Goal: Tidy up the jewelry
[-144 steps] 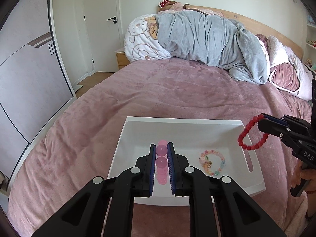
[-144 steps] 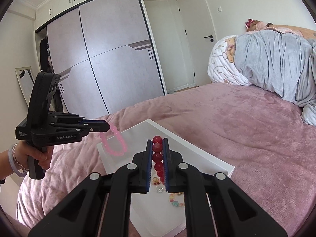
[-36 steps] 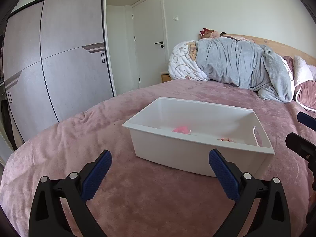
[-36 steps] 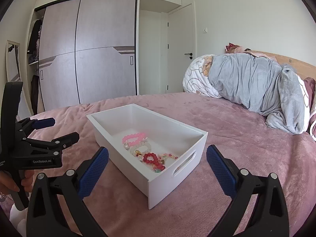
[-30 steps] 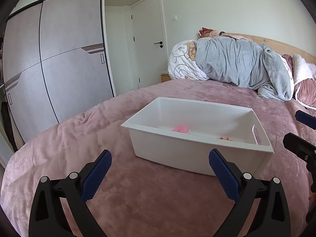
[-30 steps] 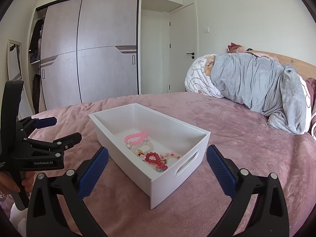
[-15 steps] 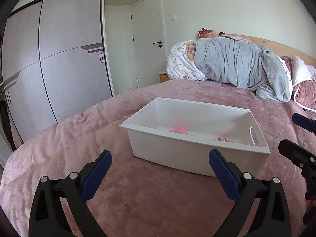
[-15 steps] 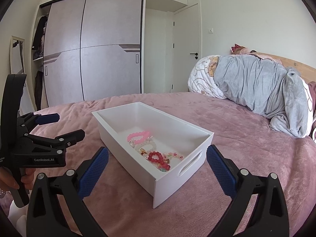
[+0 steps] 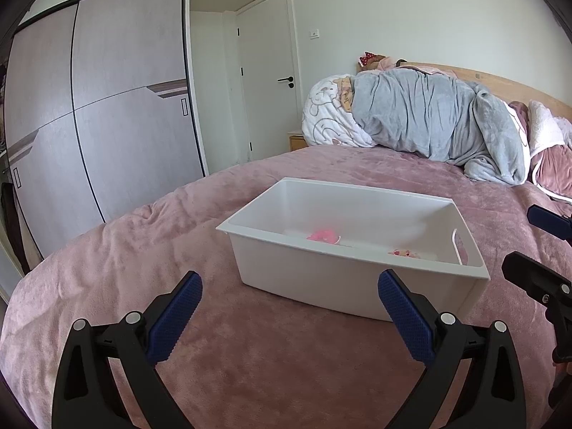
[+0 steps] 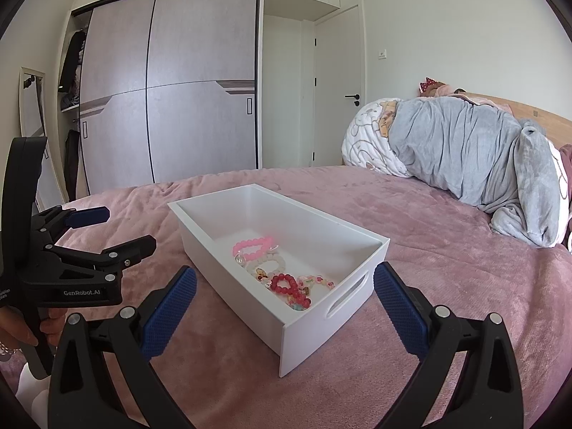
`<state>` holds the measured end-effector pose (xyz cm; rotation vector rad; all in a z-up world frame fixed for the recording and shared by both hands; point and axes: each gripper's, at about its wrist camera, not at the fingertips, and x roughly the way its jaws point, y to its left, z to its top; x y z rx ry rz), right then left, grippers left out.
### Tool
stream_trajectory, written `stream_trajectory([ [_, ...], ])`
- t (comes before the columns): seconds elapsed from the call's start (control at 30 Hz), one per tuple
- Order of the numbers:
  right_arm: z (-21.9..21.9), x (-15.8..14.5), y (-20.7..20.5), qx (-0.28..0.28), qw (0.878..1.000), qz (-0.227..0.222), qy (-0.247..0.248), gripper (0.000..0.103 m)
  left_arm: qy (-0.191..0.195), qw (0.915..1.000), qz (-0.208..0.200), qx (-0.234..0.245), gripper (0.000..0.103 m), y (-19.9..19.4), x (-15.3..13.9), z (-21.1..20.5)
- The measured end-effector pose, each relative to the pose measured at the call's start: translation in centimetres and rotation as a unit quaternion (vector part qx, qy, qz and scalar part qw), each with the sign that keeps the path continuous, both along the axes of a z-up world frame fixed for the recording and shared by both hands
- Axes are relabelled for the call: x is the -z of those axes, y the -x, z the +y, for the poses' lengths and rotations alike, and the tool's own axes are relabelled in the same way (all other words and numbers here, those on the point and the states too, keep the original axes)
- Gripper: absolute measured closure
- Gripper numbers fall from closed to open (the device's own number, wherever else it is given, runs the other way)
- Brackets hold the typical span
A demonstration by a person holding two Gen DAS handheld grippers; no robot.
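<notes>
A white box [image 10: 314, 325] stands on the pink bedspread; it also shows in the left wrist view [image 9: 343, 282]. Inside lie a pink bead bracelet [image 10: 252, 245], a white bead bracelet [image 10: 266, 262], a red bead bracelet [image 10: 287, 286] and a pastel one [image 10: 318, 280]. The left wrist view shows only the pink bracelet [image 9: 321, 235] and a bit of another over the wall. My left gripper [image 9: 289, 307] is open and empty, short of the box. My right gripper [image 10: 284, 302] is open and empty at the box's near corner. The left gripper also shows in the right wrist view [image 10: 114, 228].
A grey blanket pile [image 10: 475, 157] and pillows lie at the head of the bed. A wardrobe with sliding doors [image 10: 168, 100] and a white door [image 10: 339, 89] stand beyond the bed. The pink bedspread [image 9: 250, 375] surrounds the box.
Earlier each gripper held a bracelet over the box; both bracelets now lie inside and both grippers are open. In the last second both views have drifted slightly back from the box.
</notes>
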<state>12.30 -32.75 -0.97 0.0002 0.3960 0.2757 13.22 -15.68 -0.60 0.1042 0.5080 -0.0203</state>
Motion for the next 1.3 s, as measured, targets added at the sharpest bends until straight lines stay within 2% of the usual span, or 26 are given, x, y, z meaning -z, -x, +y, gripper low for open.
stream_trajectory([
  [0.53,0.5,0.3,-0.2,-0.003,1.0,0.01,0.0,0.005,0.003,0.9999,0.008,-0.011,0.003,-0.3,0.4,0.3],
  [0.63,0.5,0.3,-0.1,-0.004,1.0,0.01,0.001,0.005,0.017,0.9994,-0.014,-0.026,0.004,0.3,0.2,0.8],
  [0.77,0.6,0.5,-0.2,-0.007,1.0,0.013,0.002,0.005,0.033,0.9991,-0.023,-0.017,0.004,0.6,0.1,1.0],
  [0.93,0.7,0.7,-0.4,-0.009,1.0,0.017,0.003,0.005,0.026,0.9992,-0.031,-0.006,0.004,0.8,0.1,0.5],
  [1.13,0.7,0.7,-0.3,-0.006,1.0,0.017,0.001,0.005,0.011,0.9993,-0.028,-0.023,0.004,0.5,-0.1,0.2],
  [1.3,0.7,0.7,-0.3,-0.006,1.0,0.016,0.001,0.005,0.024,0.999,-0.03,-0.021,0.004,0.7,-0.5,0.5],
])
